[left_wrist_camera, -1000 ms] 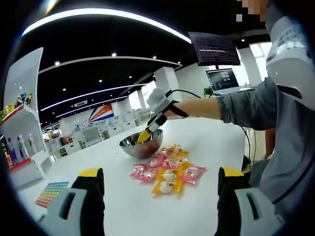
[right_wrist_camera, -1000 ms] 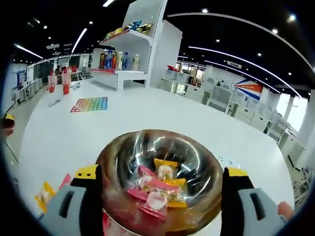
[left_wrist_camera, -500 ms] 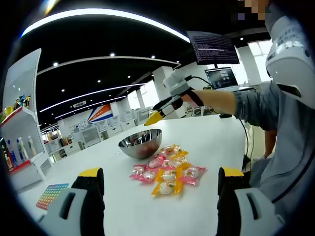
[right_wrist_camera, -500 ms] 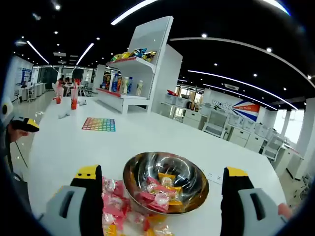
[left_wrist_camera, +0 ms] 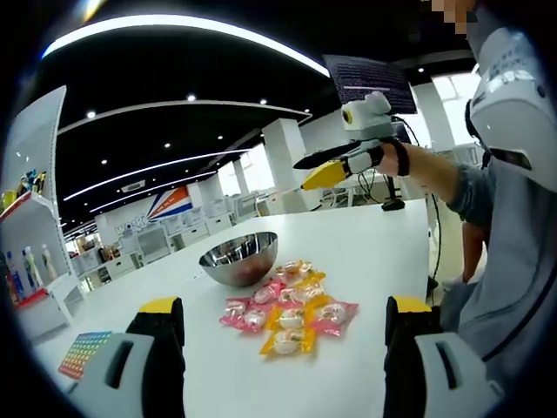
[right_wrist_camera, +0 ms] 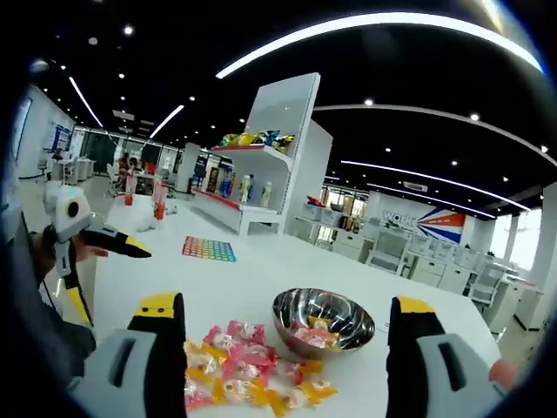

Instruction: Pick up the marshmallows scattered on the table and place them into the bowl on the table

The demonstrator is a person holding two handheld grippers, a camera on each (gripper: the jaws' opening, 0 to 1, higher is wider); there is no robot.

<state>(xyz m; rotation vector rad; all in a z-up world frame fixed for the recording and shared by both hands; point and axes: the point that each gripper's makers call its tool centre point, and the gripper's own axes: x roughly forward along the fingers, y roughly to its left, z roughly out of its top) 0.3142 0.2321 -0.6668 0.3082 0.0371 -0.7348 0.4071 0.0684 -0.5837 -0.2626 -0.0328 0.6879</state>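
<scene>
A steel bowl (left_wrist_camera: pixel 237 259) stands on the white table (left_wrist_camera: pixel 374 252), with several pink and yellow wrapped marshmallows (left_wrist_camera: pixel 287 306) scattered just in front of it. My left gripper (left_wrist_camera: pixel 285 306) hovers low before that pile, open and empty. A hand holds my right gripper (left_wrist_camera: pixel 311 172) high in the air, to the right of the bowl. In the right gripper view the right gripper (right_wrist_camera: pixel 285 305) is open and empty, well back from the bowl (right_wrist_camera: pixel 324 315), which holds a few marshmallows (right_wrist_camera: pixel 315 333). More marshmallows (right_wrist_camera: pixel 239 366) lie to its left. The left gripper (right_wrist_camera: pixel 115 283) enters from the left.
A coloured grid sheet (right_wrist_camera: pixel 209 249) lies on the table's far part, and it also sits near my left jaw as the grid sheet (left_wrist_camera: pixel 84 353). A white shelf unit (right_wrist_camera: pixel 257 187) with bottles and snacks stands beyond. The person's grey sleeve (left_wrist_camera: pixel 509 261) borders the right side.
My right gripper has lifted away from over the bowl and drawn back high toward the person, still open. The left gripper has hardly moved.
</scene>
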